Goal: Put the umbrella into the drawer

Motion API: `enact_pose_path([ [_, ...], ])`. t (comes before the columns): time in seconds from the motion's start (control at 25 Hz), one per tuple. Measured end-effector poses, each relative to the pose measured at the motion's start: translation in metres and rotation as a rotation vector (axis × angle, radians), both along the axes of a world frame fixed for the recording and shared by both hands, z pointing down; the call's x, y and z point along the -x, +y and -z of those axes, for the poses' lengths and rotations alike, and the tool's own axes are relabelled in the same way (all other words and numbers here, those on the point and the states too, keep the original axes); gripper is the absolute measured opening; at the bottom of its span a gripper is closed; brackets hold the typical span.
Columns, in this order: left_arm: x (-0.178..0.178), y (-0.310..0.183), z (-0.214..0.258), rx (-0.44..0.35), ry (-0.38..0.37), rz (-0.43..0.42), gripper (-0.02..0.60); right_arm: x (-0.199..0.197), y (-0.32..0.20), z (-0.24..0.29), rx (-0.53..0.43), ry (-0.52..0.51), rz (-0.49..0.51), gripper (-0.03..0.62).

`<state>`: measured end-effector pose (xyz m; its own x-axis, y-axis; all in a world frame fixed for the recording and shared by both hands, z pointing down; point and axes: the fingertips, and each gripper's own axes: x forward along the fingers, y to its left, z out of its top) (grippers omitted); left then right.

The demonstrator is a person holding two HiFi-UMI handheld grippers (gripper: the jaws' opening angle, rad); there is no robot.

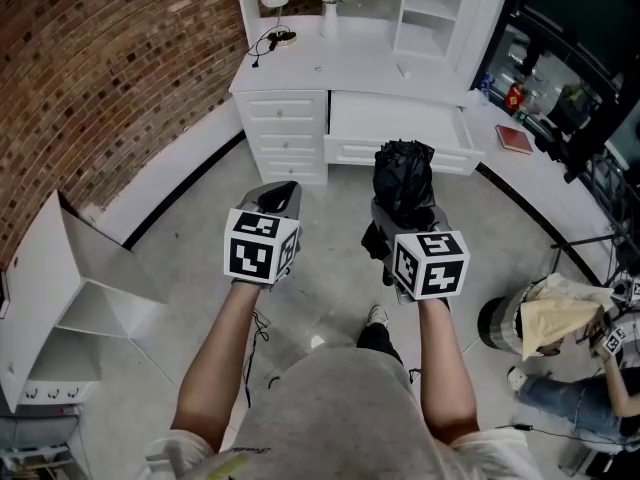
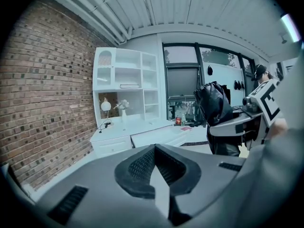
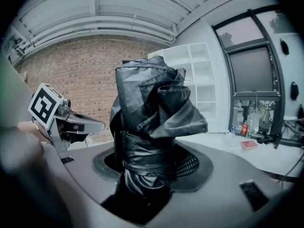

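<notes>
**Right gripper clamps the folded umbrella, open drawer ahead**

Your right gripper (image 1: 405,230) pinches a folded black umbrella (image 1: 403,173) low on its bundle, so most of it stands upright above the jaws, probably to keep it clear for lowering in. It is in the air in front of you, well short of the white desk (image 1: 330,63). The desk's wide drawer (image 1: 395,118) is pulled open and looks ready to take it. Your left gripper (image 1: 277,196) has its jaws pressed together on nothing and is held level beside the right. The umbrella's fabric is glossy and crumpled, with a strap wrapped round its middle and loose folds flaring at the top.
</notes>
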<state>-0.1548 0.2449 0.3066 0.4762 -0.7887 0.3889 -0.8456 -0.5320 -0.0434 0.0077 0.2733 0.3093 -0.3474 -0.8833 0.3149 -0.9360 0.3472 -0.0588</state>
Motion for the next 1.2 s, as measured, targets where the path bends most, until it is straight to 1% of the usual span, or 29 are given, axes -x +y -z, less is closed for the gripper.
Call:
enact_pose_path([
  [0.32, -0.026, -0.042, -0.003, 0.005, -0.009, 0.014, -0.003, -0.021, -0.046, -0.004, 0.004, -0.003, 0.031, 0.252],
  [0.8, -0.088, -0.101, -0.013, 0.026, -0.024, 0.028, -0.003, -0.087, -0.114, -0.012, 0.027, -0.005, 0.036, 0.252],
  [1.2, -0.133, -0.134, -0.021, 0.042, -0.052, 0.034, -0.003, -0.133, -0.151, -0.021, 0.042, -0.016, 0.038, 0.252],
])
